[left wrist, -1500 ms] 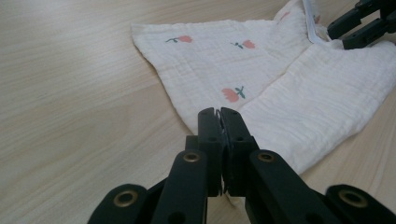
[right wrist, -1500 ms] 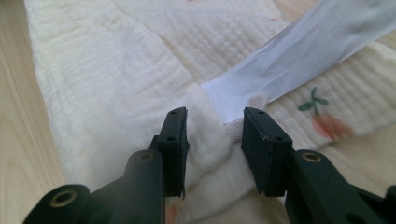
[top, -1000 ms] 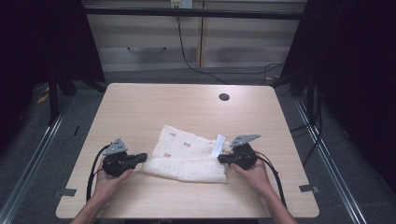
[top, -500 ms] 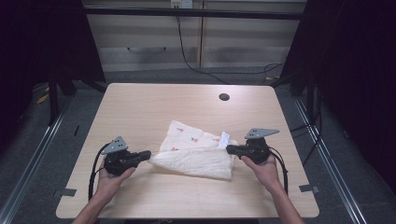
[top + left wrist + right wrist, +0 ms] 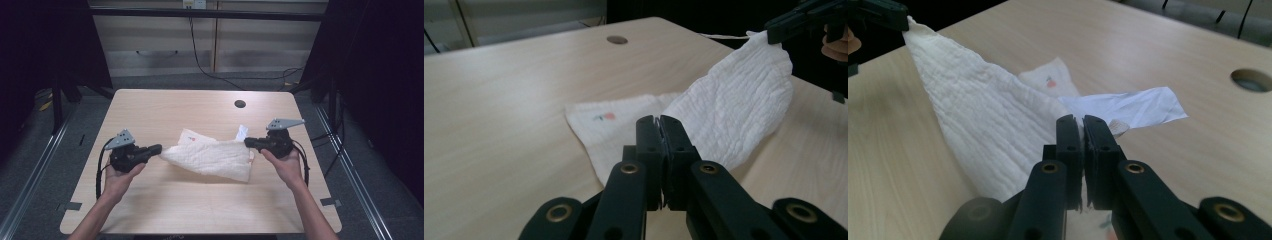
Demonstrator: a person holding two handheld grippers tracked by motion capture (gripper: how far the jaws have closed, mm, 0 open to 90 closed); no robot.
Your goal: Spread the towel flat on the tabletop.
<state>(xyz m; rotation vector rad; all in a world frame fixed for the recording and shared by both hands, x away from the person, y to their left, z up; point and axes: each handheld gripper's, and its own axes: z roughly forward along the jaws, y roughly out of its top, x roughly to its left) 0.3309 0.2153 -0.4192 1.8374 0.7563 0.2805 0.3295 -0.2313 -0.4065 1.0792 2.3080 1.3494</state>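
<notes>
A white crinkled cloth (image 5: 210,156) with small red prints hangs stretched between my two grippers above the wooden table (image 5: 200,210). My left gripper (image 5: 159,148) is shut on the cloth's left corner, and my right gripper (image 5: 247,142) is shut on its right corner. In the left gripper view the jaws pinch the cloth (image 5: 729,115) at the left gripper (image 5: 659,120), and the cloth rises to the other gripper at the top right. In the right gripper view the right gripper (image 5: 1082,120) clamps the cloth (image 5: 983,125). A white label (image 5: 1128,107) sticks out beside it.
A round cable hole (image 5: 240,104) sits in the table near its far edge. Dark rails and frame posts flank the table on both sides. Bare tabletop lies in front of and behind the cloth.
Both grippers have risen with the cloth and moved apart. The cloth, which lay flat on the table, is now lifted and pulled taut along its near edge.
</notes>
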